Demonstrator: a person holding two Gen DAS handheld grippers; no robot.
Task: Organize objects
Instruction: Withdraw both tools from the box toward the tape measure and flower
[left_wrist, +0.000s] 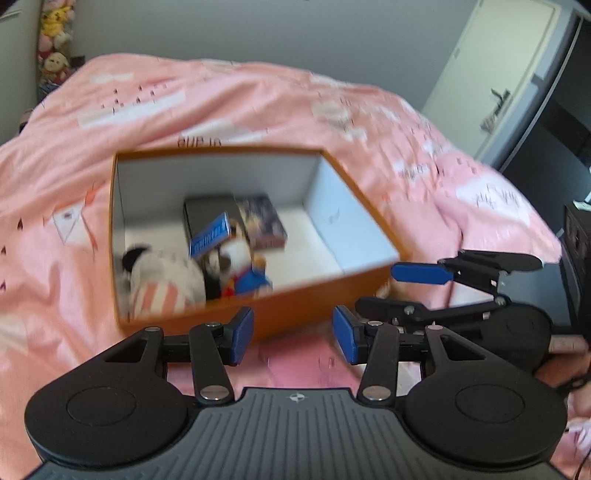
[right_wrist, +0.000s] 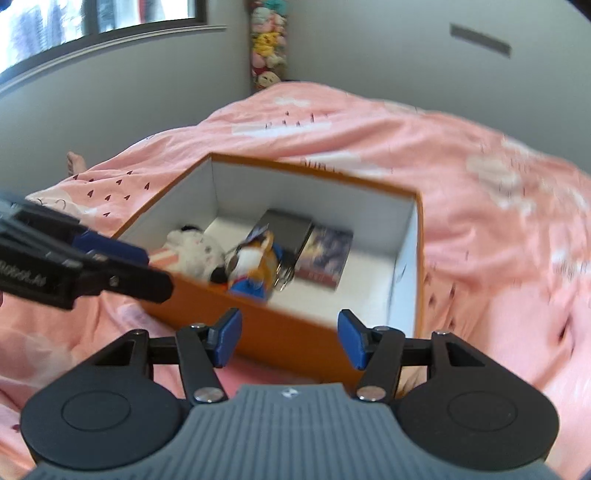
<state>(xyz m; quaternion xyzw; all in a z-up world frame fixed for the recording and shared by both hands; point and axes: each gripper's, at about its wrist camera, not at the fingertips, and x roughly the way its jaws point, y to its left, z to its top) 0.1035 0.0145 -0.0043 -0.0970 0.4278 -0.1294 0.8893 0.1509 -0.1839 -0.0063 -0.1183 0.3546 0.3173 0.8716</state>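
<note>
1. Both the left claw (left_wrist: 293, 334) and the right claw (right_wrist: 290, 338) are held part open, nothing between the pads.
2. The orange box (left_wrist: 317, 301) lies just ahead on the bed (left_wrist: 221, 103) — toys (left_wrist: 240, 266) and cases inside.
3. The near rim could be clipped and the box tipped on soft bedding.
4. Open room is left above — the claws are crowded side by side.

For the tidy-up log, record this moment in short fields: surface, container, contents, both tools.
surface: pink bedspread
container: orange box, open top, white inside, resting on the bedspread
contents: black-and-white plush, small plush in blue outfit, dark flat case, picture-printed box, blue card leaning over the plush toys
left tool: open, nothing between its pads, just outside the box's near wall
right tool: open, empty, also outside the near wall
</note>
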